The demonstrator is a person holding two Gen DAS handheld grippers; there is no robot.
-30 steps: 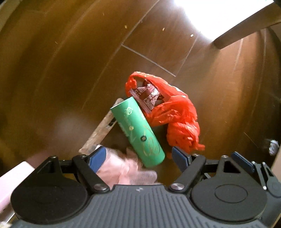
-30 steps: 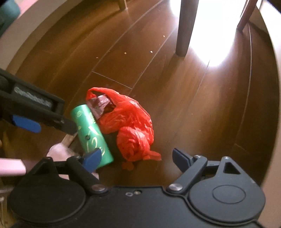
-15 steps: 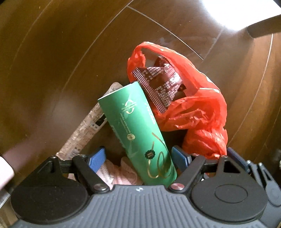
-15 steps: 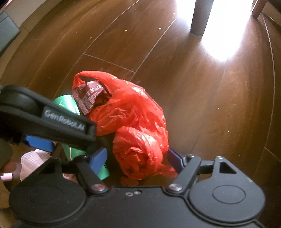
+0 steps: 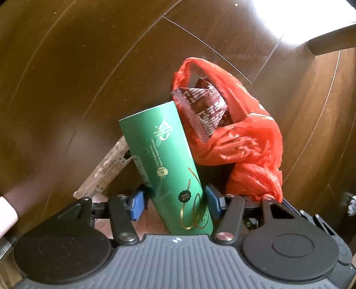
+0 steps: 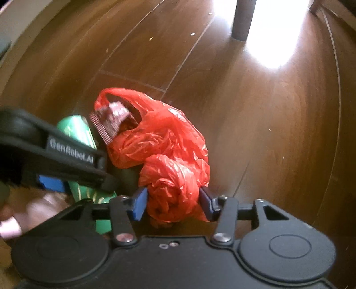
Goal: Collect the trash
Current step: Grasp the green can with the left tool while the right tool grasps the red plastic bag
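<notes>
A green cardboard tube (image 5: 169,164) lies on the dark wood floor, its near end between the blue pads of my left gripper (image 5: 174,203), which is shut on it. A red plastic bag (image 5: 242,142) lies beside it with a brown snack wrapper (image 5: 202,109) sticking out of its mouth. In the right wrist view my right gripper (image 6: 173,203) is shut on the knotted near end of the red bag (image 6: 173,177). The green tube (image 6: 77,131) and the left gripper's body (image 6: 55,153) show at left.
A flat patterned paper strip (image 5: 106,169) lies on the floor left of the tube. A small crumpled scrap (image 5: 351,204) sits at the far right. A furniture leg (image 6: 243,20) stands beyond the bag by a bright sun patch. Pink cloth (image 6: 44,206) shows at lower left.
Both grippers moved down and forward onto the trash. The left gripper's jaws closed around the green tube; the right gripper's jaws closed around the red bag's knotted end.
</notes>
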